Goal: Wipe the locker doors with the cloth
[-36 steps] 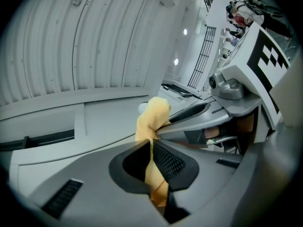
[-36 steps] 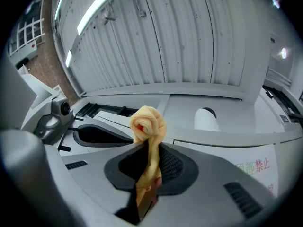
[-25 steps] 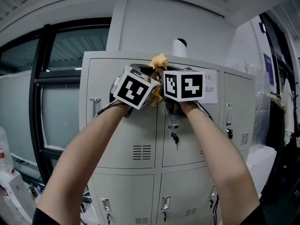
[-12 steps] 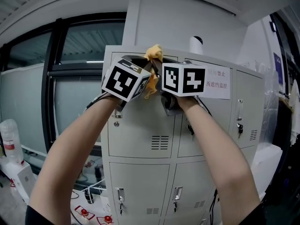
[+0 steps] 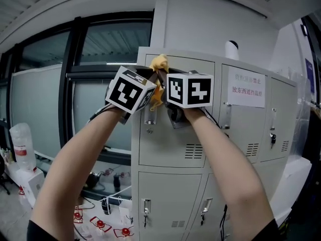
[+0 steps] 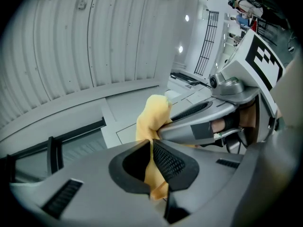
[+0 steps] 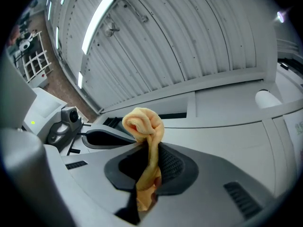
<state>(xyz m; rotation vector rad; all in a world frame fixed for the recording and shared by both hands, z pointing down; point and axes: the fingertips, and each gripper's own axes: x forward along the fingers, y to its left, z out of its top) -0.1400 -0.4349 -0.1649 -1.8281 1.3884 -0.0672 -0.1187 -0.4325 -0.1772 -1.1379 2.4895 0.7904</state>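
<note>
The left gripper (image 6: 150, 161) and the right gripper (image 7: 150, 167) sit side by side, each with its jaws clamped on the crumpled yellow cloth (image 5: 158, 63). The cloth bunches just above their tips, at the top edge of the leftmost upper grey metal locker door (image 5: 175, 139).

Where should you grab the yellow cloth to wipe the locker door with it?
Grip the cloth low on its narrow twisted part, coming from below. The left gripper and right gripper both do this, shut on it. That leaves the soft bunched top sticking out past the jaws, probably the best bit to rub on the locker door.
</note>
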